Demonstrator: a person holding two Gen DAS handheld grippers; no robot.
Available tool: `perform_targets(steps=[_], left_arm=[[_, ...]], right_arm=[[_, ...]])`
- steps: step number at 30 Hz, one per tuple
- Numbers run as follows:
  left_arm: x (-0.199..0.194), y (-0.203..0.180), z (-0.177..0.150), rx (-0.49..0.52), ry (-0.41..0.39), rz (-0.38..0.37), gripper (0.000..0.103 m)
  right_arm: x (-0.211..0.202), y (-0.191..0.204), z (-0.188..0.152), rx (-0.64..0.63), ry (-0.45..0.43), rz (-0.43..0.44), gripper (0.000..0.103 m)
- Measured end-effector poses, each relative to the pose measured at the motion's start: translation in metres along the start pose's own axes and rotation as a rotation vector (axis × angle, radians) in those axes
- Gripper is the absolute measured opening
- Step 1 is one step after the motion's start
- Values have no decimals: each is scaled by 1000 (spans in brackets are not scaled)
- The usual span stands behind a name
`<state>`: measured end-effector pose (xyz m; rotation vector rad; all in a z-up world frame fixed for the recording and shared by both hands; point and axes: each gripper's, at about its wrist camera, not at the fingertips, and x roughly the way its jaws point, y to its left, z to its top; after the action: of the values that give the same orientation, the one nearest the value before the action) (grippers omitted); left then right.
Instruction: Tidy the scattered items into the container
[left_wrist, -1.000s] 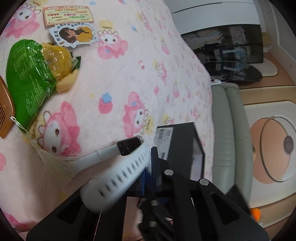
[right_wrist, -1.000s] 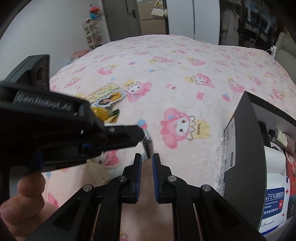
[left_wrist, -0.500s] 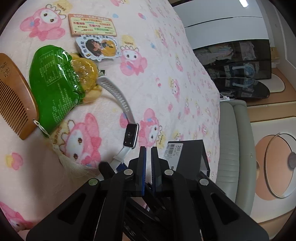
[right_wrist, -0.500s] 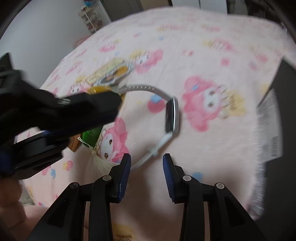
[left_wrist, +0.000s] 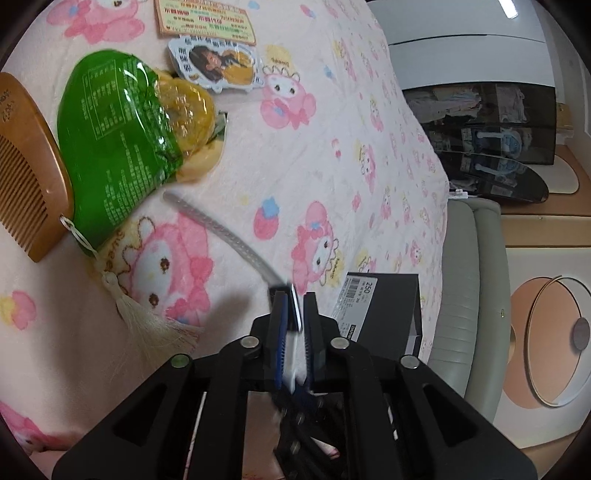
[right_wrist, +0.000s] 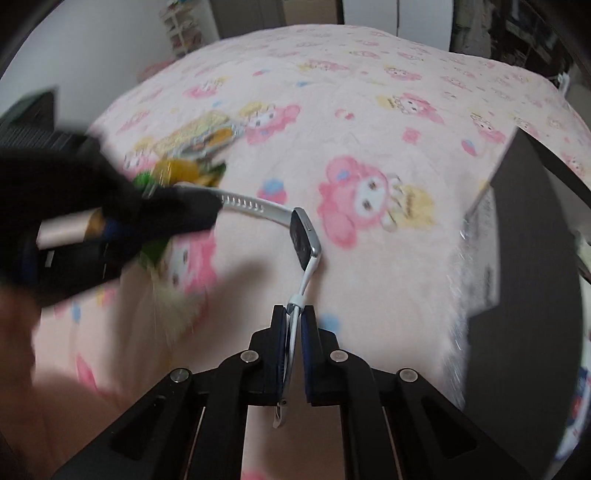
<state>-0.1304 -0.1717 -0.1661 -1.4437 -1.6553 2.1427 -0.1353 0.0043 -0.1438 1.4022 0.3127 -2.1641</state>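
Two grippers pinching one rubbery white perforated smartwatch (right_wrist: 303, 236) | right gripper (right_wrist: 294, 317) now clamping strap, was open | left gripper (left_wrist: 294, 303) clamping other strap | fleecy blanket (right_wrist: 369, 110) centre frame

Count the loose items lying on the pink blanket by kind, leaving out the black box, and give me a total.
Smartwatch: 1
Wooden comb: 1
Green snack packet: 1
Printed cards: 2
Total: 5

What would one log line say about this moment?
right gripper: around watch strap end, grip unclear | left gripper: near other strap end, blurred, grip unclear | watch body: on bed | box: nearby
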Motion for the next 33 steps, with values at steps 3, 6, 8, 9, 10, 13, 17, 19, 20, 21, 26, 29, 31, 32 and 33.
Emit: perform_targets(steps=[3,6,8,9,10,13,17,19,20,21,26,29,31,32,33], left_arm=[[12,-7,-5,37,62,21,22],[30,-14,-15,93,127,119,22],[40,-15,-20,112,159,187,22],[42,-16,-21,119,168,202,22],[43,-18,-23,127,172,205,24],[46,-22,-29,140,183,209,35],[55,-24,-37,154,215,245,37],[59,-26,-39,176,213,288,37],[61,-27,-41,189,210,312,37],[62,-28,-42,202,206,337,37],[63,-30,-56,247,182,441,18],[62,-28,-66,236,175,450,15],[62,-25,-72,209,176,432,13],[63,-23,-75,191,183,416,12],[64,-22,-78,177,188,401,11]], right_arm=[[-6,7,-22,-65,27,-29,6],[-8,13,-40,-101,43,-43,6],[-9,8,-47,-82,51,-36,6],[-10,5,-50,-71,56,-33,6],[-13,2,-52,-63,54,-29,6],[-22,-6,-57,-61,57,-24,6],[-29,-18,-67,-57,78,-26,6],[-32,-27,-75,-35,89,-24,6],[-33,-31,-78,-20,93,-20,6],[-34,-35,-80,-5,96,-16,6],[-41,-60,-89,93,97,-7,6],[-49,-73,-90,142,85,-9,6],[-56,-85,-91,197,79,26,6],[-60,-90,-92,231,72,53,6],[-64,-96,-93,269,57,97,6]])
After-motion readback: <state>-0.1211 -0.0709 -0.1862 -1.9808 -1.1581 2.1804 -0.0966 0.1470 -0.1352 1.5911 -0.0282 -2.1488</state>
